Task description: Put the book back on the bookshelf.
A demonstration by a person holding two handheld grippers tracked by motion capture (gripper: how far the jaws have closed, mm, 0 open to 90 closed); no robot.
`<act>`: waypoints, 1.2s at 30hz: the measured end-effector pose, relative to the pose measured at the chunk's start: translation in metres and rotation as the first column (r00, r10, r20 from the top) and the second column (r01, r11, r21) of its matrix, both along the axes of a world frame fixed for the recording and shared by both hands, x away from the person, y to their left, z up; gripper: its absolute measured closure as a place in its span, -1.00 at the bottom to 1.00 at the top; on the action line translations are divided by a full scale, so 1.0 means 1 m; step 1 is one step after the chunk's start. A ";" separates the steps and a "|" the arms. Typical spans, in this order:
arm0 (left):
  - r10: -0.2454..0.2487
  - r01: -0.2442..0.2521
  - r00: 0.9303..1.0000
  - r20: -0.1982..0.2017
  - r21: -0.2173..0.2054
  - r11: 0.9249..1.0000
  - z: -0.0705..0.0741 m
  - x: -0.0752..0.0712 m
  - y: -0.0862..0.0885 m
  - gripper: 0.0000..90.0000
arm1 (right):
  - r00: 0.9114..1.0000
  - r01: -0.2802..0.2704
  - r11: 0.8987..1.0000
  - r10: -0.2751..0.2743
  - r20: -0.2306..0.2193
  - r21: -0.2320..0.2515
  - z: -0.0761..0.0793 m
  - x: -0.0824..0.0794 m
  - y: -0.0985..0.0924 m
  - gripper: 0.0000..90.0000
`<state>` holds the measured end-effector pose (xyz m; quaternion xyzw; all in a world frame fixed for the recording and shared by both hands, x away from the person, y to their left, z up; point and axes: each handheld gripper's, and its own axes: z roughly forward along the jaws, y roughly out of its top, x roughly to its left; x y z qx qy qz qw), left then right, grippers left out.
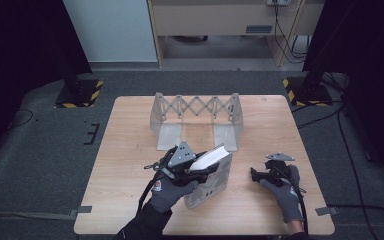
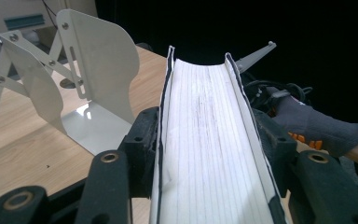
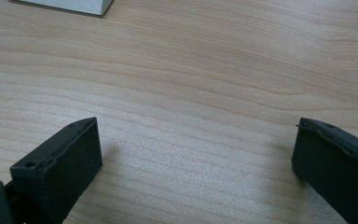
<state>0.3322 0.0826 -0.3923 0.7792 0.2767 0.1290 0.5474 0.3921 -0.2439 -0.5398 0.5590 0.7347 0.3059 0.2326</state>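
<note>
A thick book [image 1: 214,175] with a grey cover stands on edge at the front middle of the wooden table [image 1: 125,150], white page edges up. My left gripper [image 1: 200,172] is shut on the book from its left side. In the left gripper view both black jaws press the covers of the book [image 2: 209,140] on either side of the pages, with my left gripper [image 2: 205,128] well down over it. My right gripper [image 1: 254,174] rests low at the front right, pointing toward the book. Its jaws stand wide apart over bare wood, so my right gripper [image 3: 196,140] is open and holds nothing.
A white metal expanding bookend rack [image 1: 196,120] stands at the back middle of the table, its near plate [image 2: 98,70] close to the book. A pale corner of something [image 3: 70,5] lies just ahead of the right gripper. Dark floor, cables and stand bases surround the table.
</note>
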 end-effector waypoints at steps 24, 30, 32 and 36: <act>0.237 -0.236 0.971 0.029 -0.038 0.971 0.029 0.003 0.067 0.16 | 1.000 -0.002 1.000 0.002 -0.003 0.001 0.000 0.000 0.000 -0.96; 0.336 -0.335 0.942 0.024 -0.040 0.941 0.031 0.018 0.097 0.16 | 1.000 -0.001 1.000 0.001 -0.003 0.001 0.000 0.000 0.000 -0.96; 0.381 -0.380 0.924 0.031 -0.042 0.924 0.035 0.024 0.108 0.16 | 1.000 -0.001 1.000 0.001 -0.003 0.001 0.000 0.000 0.000 -0.96; 0.428 -0.427 0.903 0.044 -0.038 0.904 0.039 0.032 0.116 0.16 | 1.000 -0.001 1.000 0.001 -0.003 0.001 0.000 0.000 0.000 -0.96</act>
